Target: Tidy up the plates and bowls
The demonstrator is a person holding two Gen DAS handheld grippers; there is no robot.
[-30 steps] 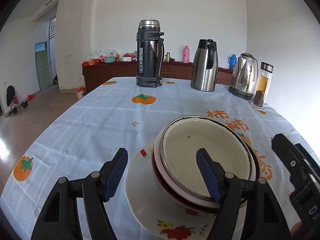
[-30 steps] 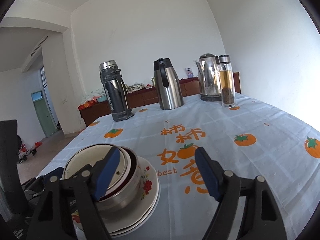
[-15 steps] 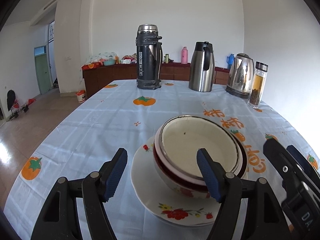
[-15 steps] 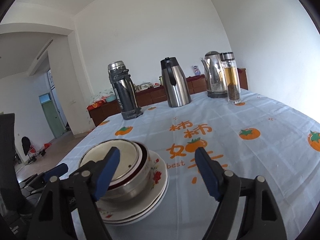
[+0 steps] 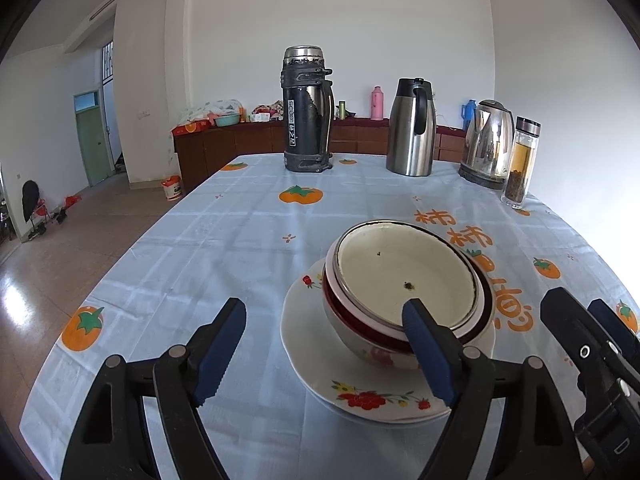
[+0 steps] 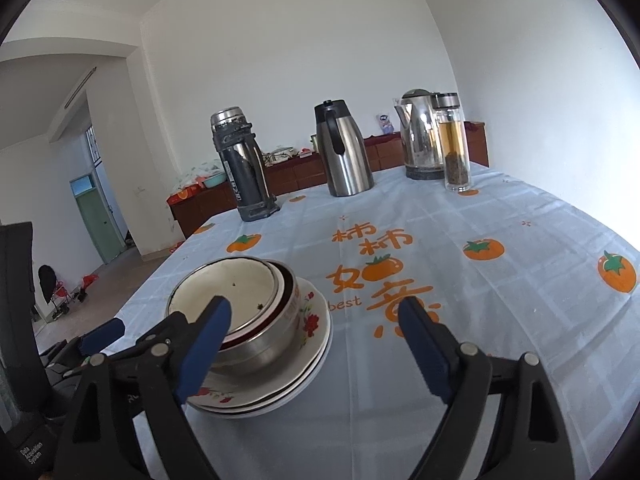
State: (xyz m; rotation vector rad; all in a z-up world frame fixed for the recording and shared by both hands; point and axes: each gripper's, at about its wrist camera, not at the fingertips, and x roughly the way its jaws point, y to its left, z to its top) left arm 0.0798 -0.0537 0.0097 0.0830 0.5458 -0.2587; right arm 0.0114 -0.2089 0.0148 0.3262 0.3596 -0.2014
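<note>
Now your left claw (image 5: 324, 330) gapes wide and empty, near the stacked bowls (image 5: 404, 280); your right claw (image 6: 314, 318) is equally wide, holding nothing. Judging the stack finished, draw both straight back and level so no finger clips a rim. Count what stands on the desk (image 5: 224, 232): about three nested bowls on the plates (image 6: 308, 354), three by their rims, then four vessels far off.
</note>
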